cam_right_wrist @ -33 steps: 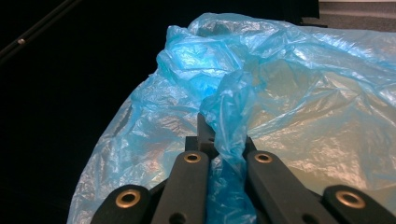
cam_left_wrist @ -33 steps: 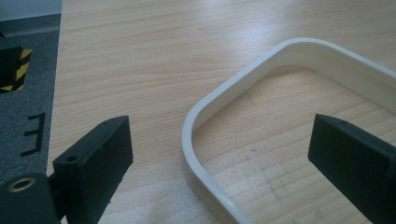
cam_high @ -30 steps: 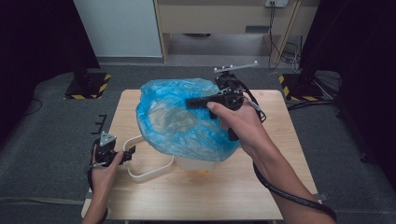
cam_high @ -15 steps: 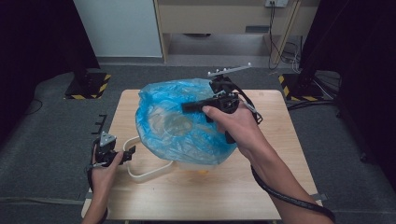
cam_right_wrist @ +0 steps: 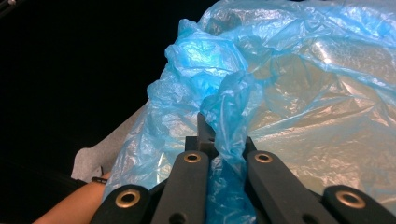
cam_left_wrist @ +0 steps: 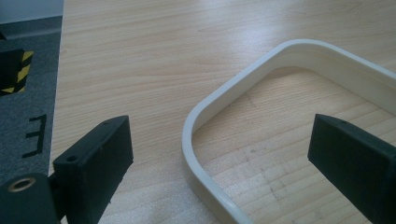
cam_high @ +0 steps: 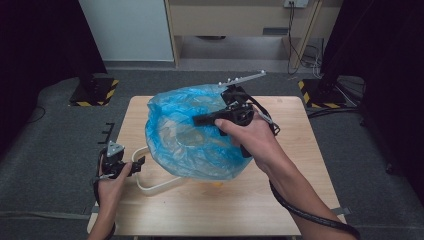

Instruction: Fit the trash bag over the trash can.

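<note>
At the centre of the high view, our right gripper [cam_high: 200, 120] was clenched on a gathered fold of the blue plastic bag [cam_high: 185, 142], holding the film up so that it ballooned over the middle of the bench [cam_high: 280, 210]. Seen along that gripper's own jaws [cam_right_wrist: 219, 140], a twisted pleat of the bag [cam_right_wrist: 280, 93] ran right between them, pinched tight. Toward the lower left of the high view, our left gripper [cam_high: 131, 166] was released, its jaws wide and straddling the rounded corner of the cream frame [cam_high: 155, 187] — one pad outside the rim, one over the inside, neither touching it [cam_left_wrist: 205, 140].

We judged the step in hand to be steadying the frame so the bag could be worked over it. To do that well, we thought the left gripper should close squarely across the rim wall rather than on the curved corner, where it could slip off. The right gripper needed to keep its pinch firm but pull gently — thin film like this tears or slides out under a jerk. Whether the bag's mouth already sat on the frame's far side, we could not tell; the film hid it.
</note>
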{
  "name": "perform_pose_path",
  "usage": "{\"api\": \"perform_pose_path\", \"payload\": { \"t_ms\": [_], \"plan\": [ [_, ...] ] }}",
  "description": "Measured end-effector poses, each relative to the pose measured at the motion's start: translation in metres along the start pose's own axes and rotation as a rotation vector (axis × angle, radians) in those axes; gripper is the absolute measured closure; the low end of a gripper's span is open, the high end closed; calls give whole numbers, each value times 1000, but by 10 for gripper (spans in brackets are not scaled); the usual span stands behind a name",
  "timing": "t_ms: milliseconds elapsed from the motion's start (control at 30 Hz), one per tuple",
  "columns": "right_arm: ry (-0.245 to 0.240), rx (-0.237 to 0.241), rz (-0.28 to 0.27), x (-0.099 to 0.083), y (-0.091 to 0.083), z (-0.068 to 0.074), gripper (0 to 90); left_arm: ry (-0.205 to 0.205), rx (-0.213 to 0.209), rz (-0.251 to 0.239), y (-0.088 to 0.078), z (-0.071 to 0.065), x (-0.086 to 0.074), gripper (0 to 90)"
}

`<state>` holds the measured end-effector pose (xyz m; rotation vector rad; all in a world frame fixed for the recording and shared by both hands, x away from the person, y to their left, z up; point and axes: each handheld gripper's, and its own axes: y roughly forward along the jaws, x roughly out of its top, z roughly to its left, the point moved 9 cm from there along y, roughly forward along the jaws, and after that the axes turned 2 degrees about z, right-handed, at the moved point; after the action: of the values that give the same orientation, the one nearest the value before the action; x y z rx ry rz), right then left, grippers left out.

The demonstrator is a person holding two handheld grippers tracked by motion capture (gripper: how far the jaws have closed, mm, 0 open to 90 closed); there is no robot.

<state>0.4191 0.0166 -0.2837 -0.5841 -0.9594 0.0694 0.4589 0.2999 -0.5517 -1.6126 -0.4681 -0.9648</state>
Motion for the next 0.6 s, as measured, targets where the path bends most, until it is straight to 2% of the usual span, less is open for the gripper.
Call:
{"api": "perform_pose_path", "payload": {
  "t_ms": [600],
  "plan": [
    [-68,5,54,-13,3,14,890,0,-1,-3,0,0,0,58]
  ]
}}
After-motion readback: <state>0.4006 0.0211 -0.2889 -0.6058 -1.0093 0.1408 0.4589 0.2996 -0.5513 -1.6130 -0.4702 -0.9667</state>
